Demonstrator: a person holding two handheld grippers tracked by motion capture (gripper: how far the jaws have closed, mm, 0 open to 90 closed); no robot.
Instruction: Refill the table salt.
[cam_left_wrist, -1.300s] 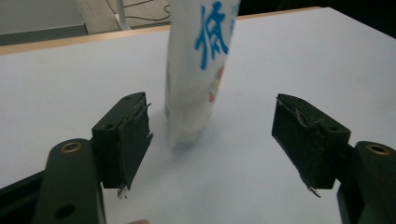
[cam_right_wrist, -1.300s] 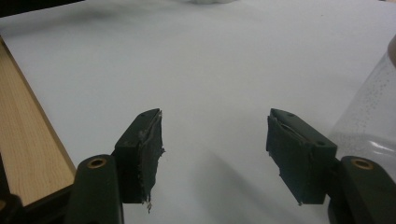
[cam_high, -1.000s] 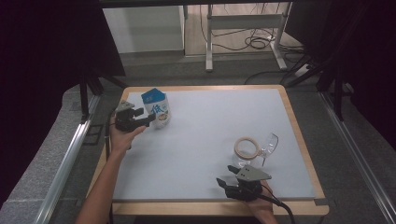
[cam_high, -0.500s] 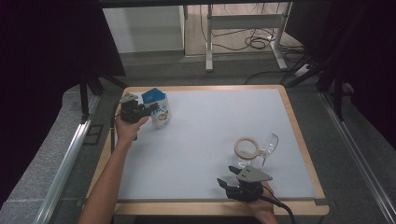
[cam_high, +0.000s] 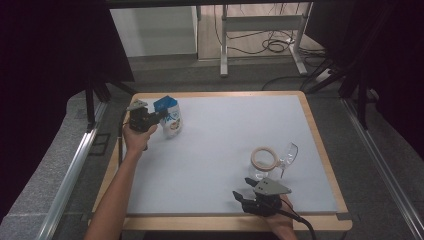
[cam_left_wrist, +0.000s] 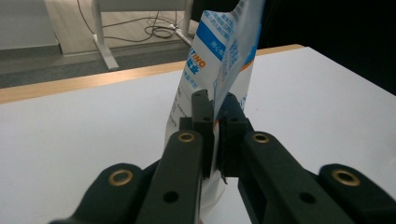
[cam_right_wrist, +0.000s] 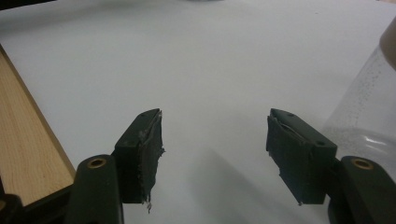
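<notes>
Dim room, cables on the floor beyond; a white worktop (cam_high: 220, 150) with a pale wooden rim carries few things. At its far left stands a blue-and-white snack pouch (cam_high: 170, 118), upright. The left hand-held gripper (cam_high: 150, 119) has just been closing and now pinches the pouch's side seam (cam_left_wrist: 219, 109) between its pads, probably to steady or lift it by the flat edge. Near the front right, a clear glass jar (cam_high: 263, 165) lies beside a wine glass (cam_high: 289, 155) on its side. The right hand-held gripper (cam_right_wrist: 215, 154) rests low, jaws apart, nothing between them, likely waiting.
</notes>
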